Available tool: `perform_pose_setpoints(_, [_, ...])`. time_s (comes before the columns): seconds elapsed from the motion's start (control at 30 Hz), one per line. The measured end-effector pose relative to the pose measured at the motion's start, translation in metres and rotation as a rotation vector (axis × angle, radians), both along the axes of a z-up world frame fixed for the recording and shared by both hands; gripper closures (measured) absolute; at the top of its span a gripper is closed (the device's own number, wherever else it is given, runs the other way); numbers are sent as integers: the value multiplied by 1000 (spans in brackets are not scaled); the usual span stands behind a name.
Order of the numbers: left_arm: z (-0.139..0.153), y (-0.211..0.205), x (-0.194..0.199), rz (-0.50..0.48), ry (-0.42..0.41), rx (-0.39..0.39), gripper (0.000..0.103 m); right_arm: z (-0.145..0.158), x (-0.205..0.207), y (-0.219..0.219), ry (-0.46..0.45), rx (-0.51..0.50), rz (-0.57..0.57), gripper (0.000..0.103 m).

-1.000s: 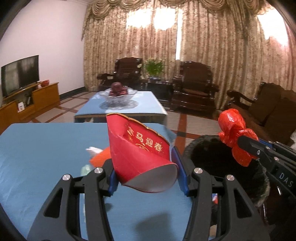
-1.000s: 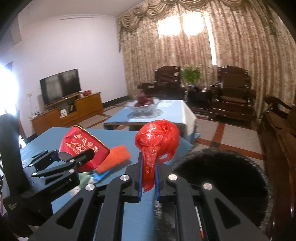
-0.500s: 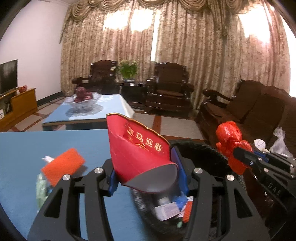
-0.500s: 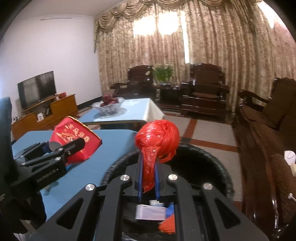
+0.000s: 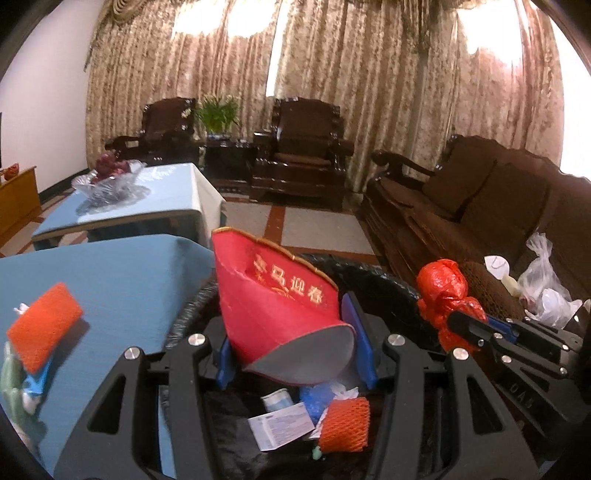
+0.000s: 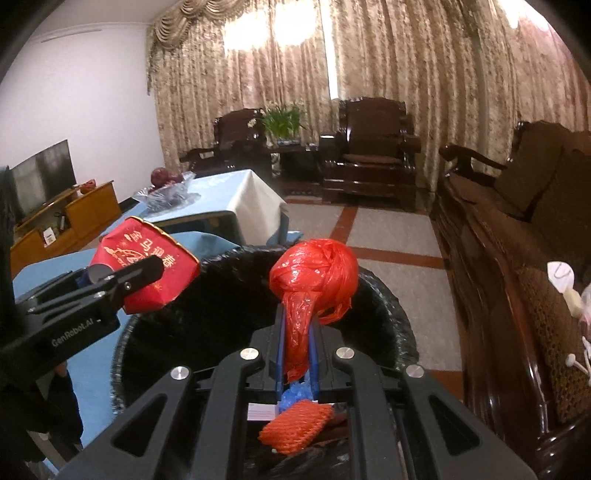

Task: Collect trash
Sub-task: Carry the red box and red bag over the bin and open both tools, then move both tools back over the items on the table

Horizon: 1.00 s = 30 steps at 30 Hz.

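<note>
Curtained living room: over the black bin (image 6: 388, 295), left gripper (image 5: 295, 350) clamps a red gold-lettered box (image 5: 273, 302); right gripper (image 6: 297, 354) pinches a knotted red bag (image 6: 314, 280).

Backlit curtains (image 5: 229, 22) glaring, fisheye-warped edges

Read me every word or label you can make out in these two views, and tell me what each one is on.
"GenRobot.AI": side of the left gripper.
"马迎春": gold characters on the red paper box; the first character is unclear.
White slip in the trash bin: print too small.
</note>
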<state>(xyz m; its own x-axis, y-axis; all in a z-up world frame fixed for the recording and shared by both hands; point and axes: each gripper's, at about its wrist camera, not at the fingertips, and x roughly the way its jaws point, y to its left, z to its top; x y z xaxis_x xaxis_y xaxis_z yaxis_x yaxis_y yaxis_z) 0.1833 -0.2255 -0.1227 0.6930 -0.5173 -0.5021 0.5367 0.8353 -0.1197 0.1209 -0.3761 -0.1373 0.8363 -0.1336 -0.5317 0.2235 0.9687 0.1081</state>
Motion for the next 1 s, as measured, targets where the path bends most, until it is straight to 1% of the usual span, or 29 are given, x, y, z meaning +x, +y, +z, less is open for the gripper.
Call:
perform_pose_setpoints(0.03, [-2, -4, 3, -10, 12, 0, 50, -2, 1, -2, 8, 2, -1, 89])
perform_pose_setpoints(0.07, [-4, -6, 7, -20, 25, -2, 38, -6, 3, -5, 19, 1, -10, 82])
perform_pose_setpoints(0.1, [-5, -7, 8, -24, 32, -5, 32, -8, 5, -7, 28, 0, -20, 77])
perform_pose_setpoints(0.13, [-5, -7, 10, -28, 37, -15, 28, -11, 4, -9, 32, 0, -26, 71])
perform_pose_setpoints(0.17, [-5, -7, 11, -29, 40, -18, 27, -13, 4, -11, 36, -1, -38, 60])
perform_pose_setpoints(0.2, [-4, -5, 12, -31, 45, -23, 26, -14, 4, -14, 39, -4, -52, 53])
perform_pose_setpoints(0.27, [-3, 1, 13, -22, 48, -36, 23, -13, 1, -15, 37, -10, -81, 27])
perform_pose_setpoints(0.3, [-2, 5, 13, -16, 48, -39, 23, -13, -1, -14, 33, -16, -94, 21])
perform_pose_setpoints(0.33, [0, 11, 12, -4, 45, -43, 23, -12, -3, -13, 27, -22, -106, 11])
perform_pose_setpoints(0.37, [2, 17, 11, 9, 41, -45, 22, -10, -6, -9, 16, -27, -115, 6])
perform_pose_setpoints(0.47, [11, 41, 5, 53, 21, -46, 19, -2, -9, 1, -6, -12, -101, 6])
perform_pose_setpoints(0.63, [25, 101, -11, 155, -40, -16, 19, 14, -3, 37, -41, 24, -46, 6])
perform_pose_setpoints(0.73, [29, 144, -21, 236, -66, 15, 19, 20, 3, 70, -65, 35, 6, 6])
perform_pose_setpoints(0.77, [30, 159, -23, 267, -71, 26, 19, 23, 6, 86, -76, 42, 41, 6])
perform_pose_setpoints(0.9, [28, 220, -32, 388, -74, 67, 19, 25, 16, 132, -96, 46, 133, 6])
perform_pose_setpoints(0.93, [25, 239, -34, 428, -73, 91, 19, 25, 19, 143, -97, 47, 153, 6])
perform_pose_setpoints(1.0, [19, 264, -34, 473, -45, 104, 19, 24, 25, 167, -97, 45, 200, 6])
